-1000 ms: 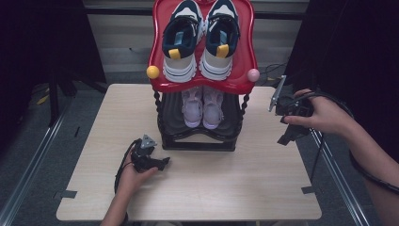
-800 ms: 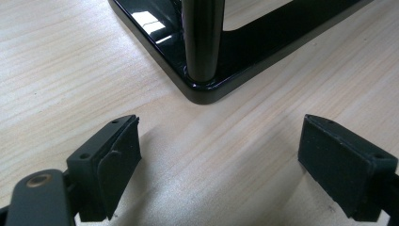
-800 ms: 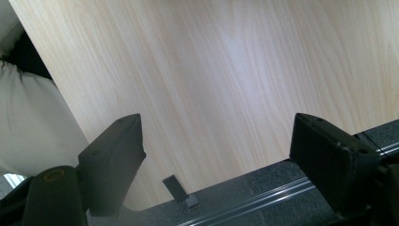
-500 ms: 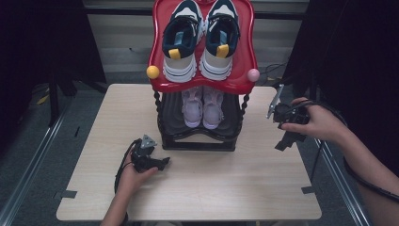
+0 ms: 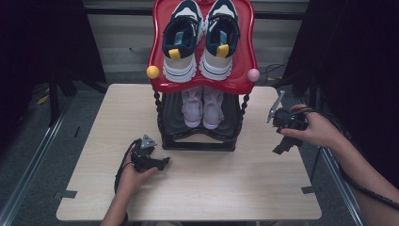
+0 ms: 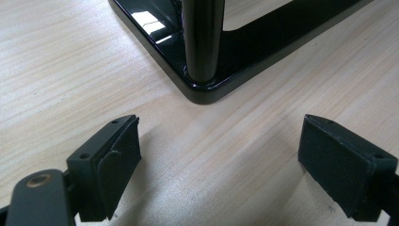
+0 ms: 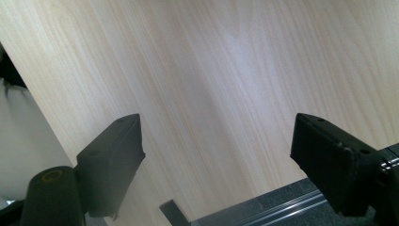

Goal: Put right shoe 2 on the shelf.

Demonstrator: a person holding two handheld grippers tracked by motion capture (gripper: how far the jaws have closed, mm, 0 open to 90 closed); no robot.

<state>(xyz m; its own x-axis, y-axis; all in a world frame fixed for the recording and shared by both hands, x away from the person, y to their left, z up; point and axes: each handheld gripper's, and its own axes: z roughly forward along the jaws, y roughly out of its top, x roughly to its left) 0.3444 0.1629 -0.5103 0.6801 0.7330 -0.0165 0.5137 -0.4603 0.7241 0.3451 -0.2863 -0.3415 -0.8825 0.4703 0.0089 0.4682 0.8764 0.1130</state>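
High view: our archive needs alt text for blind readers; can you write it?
A two-tier shoe rack with a glossy red top shelf stands on a pale wooden table, navy-and-white sneakers above, pale lilac sneakers below. The left gripper rests near its base; the right gripper hovers at the table's right edge.

The table (image 5: 226,183) is pale wood with fine straight grain. The shoe rack (image 5: 200,141) has a glossy black frame and a red top shelf (image 5: 244,61), tipped by a yellow knob (image 5: 153,72) and a pink knob (image 5: 253,75). The upper sneakers (image 5: 200,37) are navy, white and grey with yellow tabs; the lower sneakers (image 5: 202,107) are pale lilac. Both grippers' pads (image 6: 110,165) are matte black.
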